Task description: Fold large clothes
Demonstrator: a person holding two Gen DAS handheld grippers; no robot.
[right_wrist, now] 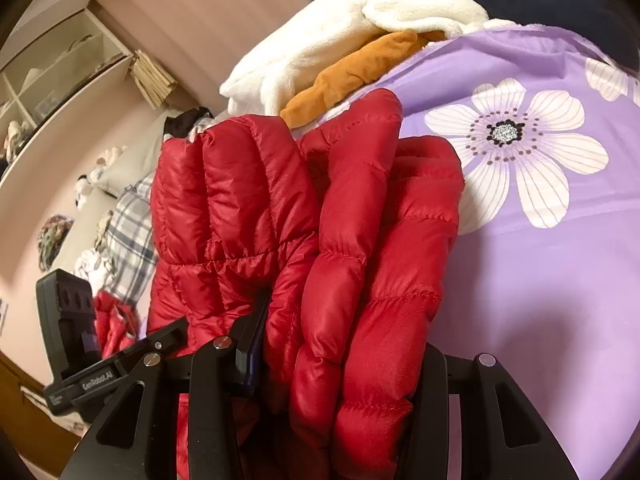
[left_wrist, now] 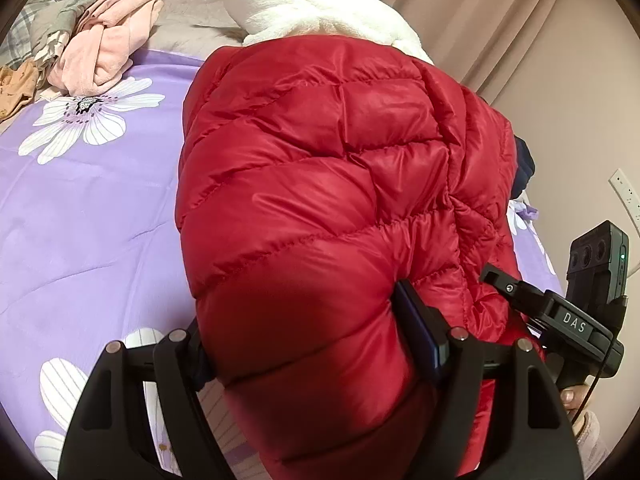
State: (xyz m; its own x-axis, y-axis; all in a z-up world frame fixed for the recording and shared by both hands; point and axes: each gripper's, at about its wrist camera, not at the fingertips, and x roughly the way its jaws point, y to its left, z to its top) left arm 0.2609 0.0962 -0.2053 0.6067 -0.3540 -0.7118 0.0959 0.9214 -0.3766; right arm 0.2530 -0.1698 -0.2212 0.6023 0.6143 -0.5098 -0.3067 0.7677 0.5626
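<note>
You had 1 red puffer jacket (left_wrist: pixel 320 184), 2 grippers: left gripper (left_wrist: pixel 308 344) & right gripper (right_wrist: pixel 340 360). Upper left of left wrist view: 1 pink garment (left_wrist: pixel 108 40). Top of right wrist view: 1 white fleece (right_wrist: pixel 340 28), 1 orange cloth (right_wrist: pixel 360 68).

You have open purple bedspread (left_wrist: pixel 100 208) at nine o'clock; the pink clothes heap (left_wrist: pixel 108 40) blocks eleven, the white fleece (left_wrist: pixel 304 4) twelve, and the red jacket (left_wrist: pixel 320 184) fills the centre.
</note>
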